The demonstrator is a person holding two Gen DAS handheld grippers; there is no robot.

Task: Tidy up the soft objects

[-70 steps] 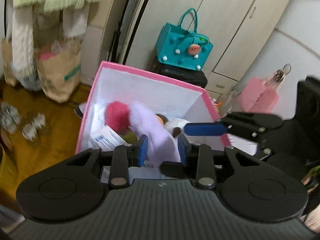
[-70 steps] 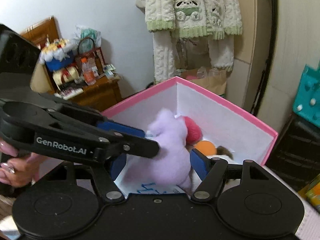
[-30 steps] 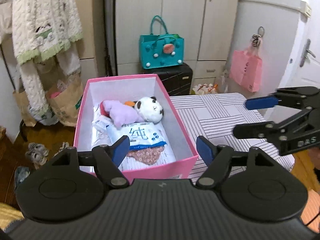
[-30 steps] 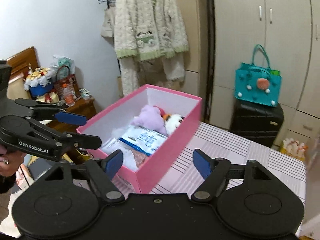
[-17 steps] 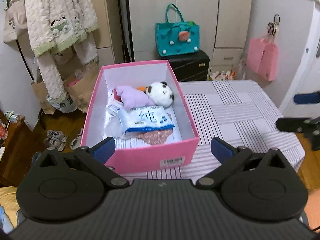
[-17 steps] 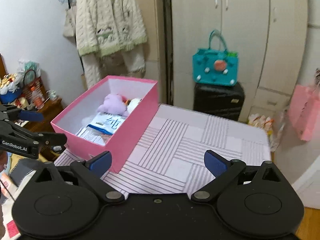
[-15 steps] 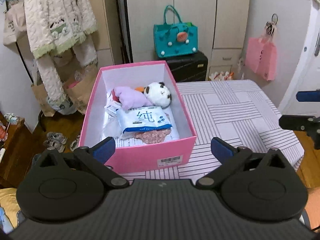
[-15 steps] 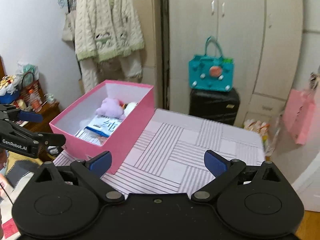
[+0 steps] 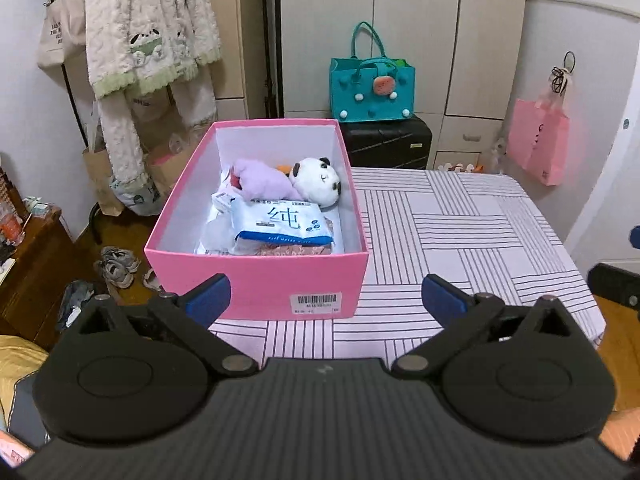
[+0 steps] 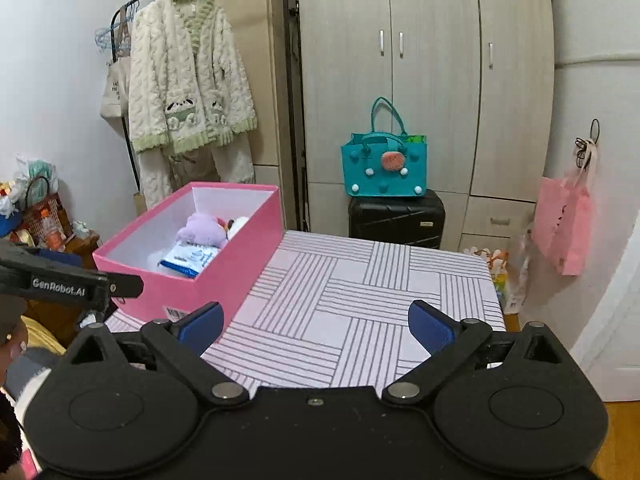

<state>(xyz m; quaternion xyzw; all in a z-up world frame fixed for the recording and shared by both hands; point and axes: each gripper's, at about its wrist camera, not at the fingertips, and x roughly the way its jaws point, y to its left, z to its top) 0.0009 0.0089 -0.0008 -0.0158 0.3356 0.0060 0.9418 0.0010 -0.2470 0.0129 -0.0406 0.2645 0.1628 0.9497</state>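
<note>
Both grippers have drawn back from the open pink cardboard box (image 9: 256,280) since the earlier frames, when they reached inside it around the lilac plush toy (image 9: 266,179); now the left gripper (image 9: 326,300) and the right gripper (image 10: 316,322) are spread wide with nothing between their blue pads. On the box's near end wall a white barcode sticker (image 9: 316,302) carries print too small to read. Inside, a blue-and-white soft pack (image 9: 280,222) shows a large Chinese character, 纯, above a line of small Latin lettering that cannot be made out. From the right wrist, the left gripper's black arm at the left edge reads "GenRobot.AI". The box stands at the left edge of the striped-cloth bench (image 9: 460,232), its long axis running away from the left camera. The lilac toy lies at the box's far end, touching a white panda plush (image 9: 318,182) on its right. Behind the box, a teal felt handbag (image 9: 371,86) sits on a black suitcase (image 9: 386,142); a cream fleece jacket (image 10: 188,80) hangs to the box's left.
</note>
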